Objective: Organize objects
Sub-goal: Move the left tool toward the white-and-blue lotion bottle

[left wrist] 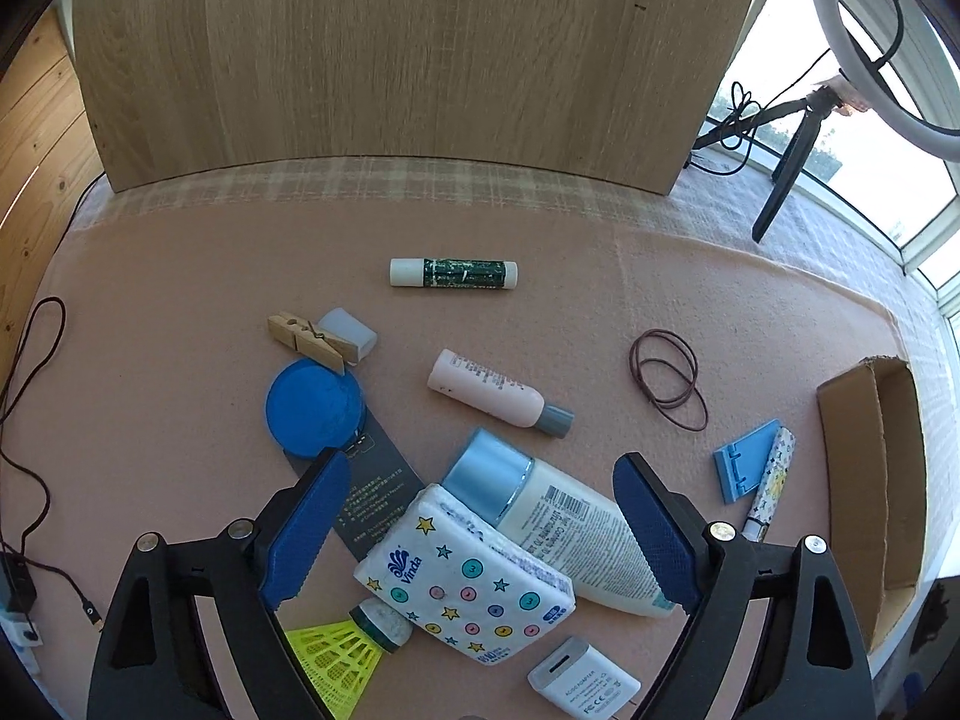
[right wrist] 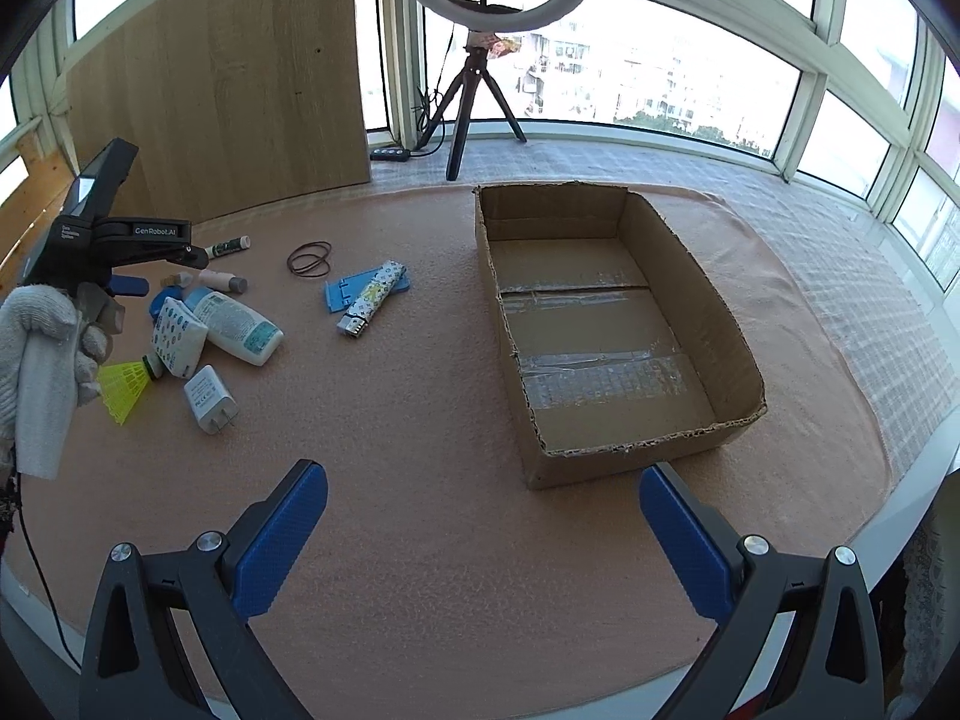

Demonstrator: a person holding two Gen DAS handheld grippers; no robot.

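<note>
A pink felt mat (right wrist: 420,420) covered the table, with a pale checked cloth (right wrist: 810,228) at the frame's right. Windows (right wrist: 690,78) and a tall wooden panel (right wrist: 240,78) filled the top. The left gripper (left wrist: 480,531) hung spread wide above a star-printed tissue pack (left wrist: 474,582) at lower centre. The right gripper (right wrist: 483,534) stood agape near the brown cardboard box (right wrist: 600,462), right of centre.

"Vinda" on the tissue pack (left wrist: 465,582); "GenRobot.AI" on the left gripper (right wrist: 129,283)
</note>
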